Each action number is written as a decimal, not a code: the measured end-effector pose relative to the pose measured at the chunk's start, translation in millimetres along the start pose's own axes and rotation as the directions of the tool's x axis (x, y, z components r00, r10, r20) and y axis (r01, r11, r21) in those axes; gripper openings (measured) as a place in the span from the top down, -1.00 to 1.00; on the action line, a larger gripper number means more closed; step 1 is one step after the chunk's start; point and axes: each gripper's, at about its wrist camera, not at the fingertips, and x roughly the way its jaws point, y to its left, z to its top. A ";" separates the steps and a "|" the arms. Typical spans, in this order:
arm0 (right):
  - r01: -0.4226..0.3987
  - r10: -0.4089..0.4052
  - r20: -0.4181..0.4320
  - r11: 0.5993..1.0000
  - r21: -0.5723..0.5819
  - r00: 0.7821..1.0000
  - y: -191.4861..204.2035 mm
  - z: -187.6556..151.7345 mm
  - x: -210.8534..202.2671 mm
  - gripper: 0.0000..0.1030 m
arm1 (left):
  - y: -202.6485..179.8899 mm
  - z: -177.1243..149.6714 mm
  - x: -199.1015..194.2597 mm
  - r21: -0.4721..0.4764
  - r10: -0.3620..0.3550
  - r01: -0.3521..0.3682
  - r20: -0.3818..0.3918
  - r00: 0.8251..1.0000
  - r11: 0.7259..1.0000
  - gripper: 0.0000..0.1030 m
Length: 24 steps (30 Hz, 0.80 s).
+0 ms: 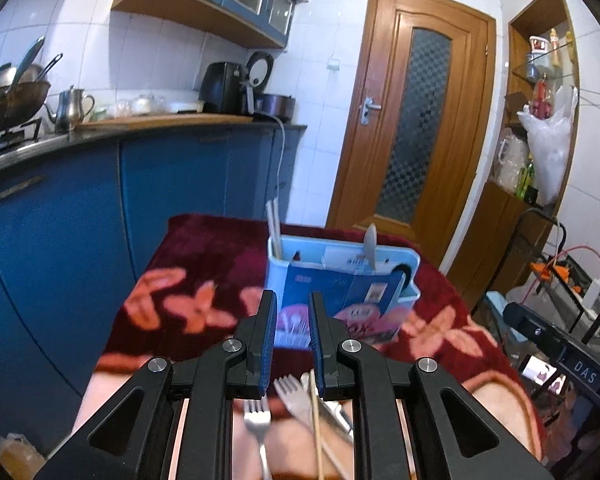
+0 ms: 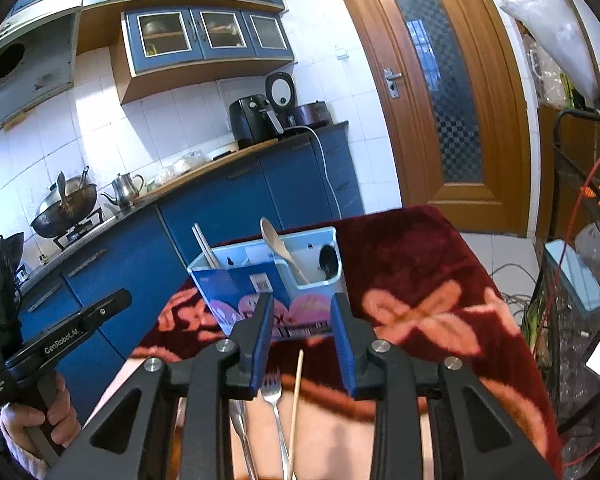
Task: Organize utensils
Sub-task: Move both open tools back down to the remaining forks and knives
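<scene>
A light blue utensil holder [image 1: 406, 276] [image 2: 324, 240] stands on the red floral cloth, with white chopsticks [image 1: 274, 222] [image 2: 206, 248] at its left and a pale spoon [image 1: 370, 246] [image 2: 278, 248] upright in it. A blue printed card [image 1: 340, 304] [image 2: 240, 288] leans on its front. My left gripper [image 1: 292, 308] is open and empty just before the holder. A metal fork [image 1: 258, 420], a pale plastic fork [image 1: 294, 396] and a wooden chopstick [image 1: 318, 432] lie below it. My right gripper [image 2: 302, 312] is open and empty above a fork [image 2: 274, 396] and a chopstick [image 2: 296, 400].
The table with the red floral cloth [image 1: 196, 304] [image 2: 420, 308] drops off at left toward blue kitchen cabinets [image 1: 60, 216]. A wooden door [image 1: 412, 112] is behind. A wire rack [image 2: 580, 280] stands at right. The left gripper's body [image 2: 52, 344] shows at left in the right wrist view.
</scene>
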 end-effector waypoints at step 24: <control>0.041 -0.030 -0.167 0.997 0.068 0.985 -30.9 -52.4 22.0 0.36 | 31.1 -54.8 37.7 -0.036 0.075 -0.086 -0.243 0.967 0.996 0.69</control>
